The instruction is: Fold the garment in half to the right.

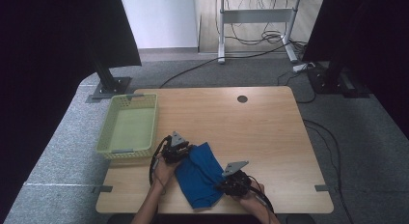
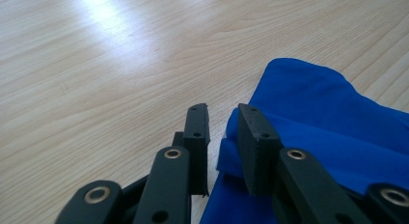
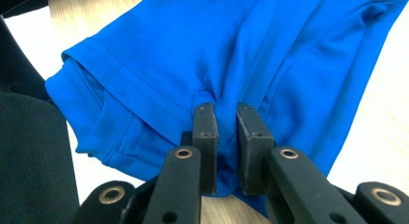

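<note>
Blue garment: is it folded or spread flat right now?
Folded, roughly. The blue garment lies doubled in layers on the table; the right gripper view shows stacked hems, with fabric bunched in the right claw.

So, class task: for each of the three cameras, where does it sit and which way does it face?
High view: above the near table edge, looking forward and down; forearms, both claws.
Left gripper view: on the left claw, facing wooden table, jaws parted beside blue cloth.
Right gripper view: on the right claw, pinching cloth.
All share the cloth.

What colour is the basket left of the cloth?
Pale yellow-green basket, seen best in the high view.
</note>
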Action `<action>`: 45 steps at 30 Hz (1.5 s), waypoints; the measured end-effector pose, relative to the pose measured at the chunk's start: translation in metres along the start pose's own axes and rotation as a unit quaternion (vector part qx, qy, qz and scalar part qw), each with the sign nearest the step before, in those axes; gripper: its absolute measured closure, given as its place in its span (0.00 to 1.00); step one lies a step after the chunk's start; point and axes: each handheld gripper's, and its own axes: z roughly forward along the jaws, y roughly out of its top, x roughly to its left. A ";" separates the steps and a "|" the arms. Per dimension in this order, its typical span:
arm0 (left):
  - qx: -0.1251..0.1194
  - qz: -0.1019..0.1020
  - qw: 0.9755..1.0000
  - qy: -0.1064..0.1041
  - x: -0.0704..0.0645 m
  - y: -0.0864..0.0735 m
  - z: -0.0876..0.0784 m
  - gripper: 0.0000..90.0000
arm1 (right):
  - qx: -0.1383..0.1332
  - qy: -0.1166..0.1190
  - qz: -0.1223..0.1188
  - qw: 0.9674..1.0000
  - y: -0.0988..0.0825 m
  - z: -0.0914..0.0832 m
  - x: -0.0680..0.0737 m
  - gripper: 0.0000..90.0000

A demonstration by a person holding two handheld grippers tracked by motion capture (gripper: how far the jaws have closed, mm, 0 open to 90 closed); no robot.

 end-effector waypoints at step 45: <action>0.041 0.003 0.998 -0.040 -0.031 -0.047 -0.034 0.23 | -0.019 -0.019 -0.025 0.999 0.000 -0.011 0.004 0.74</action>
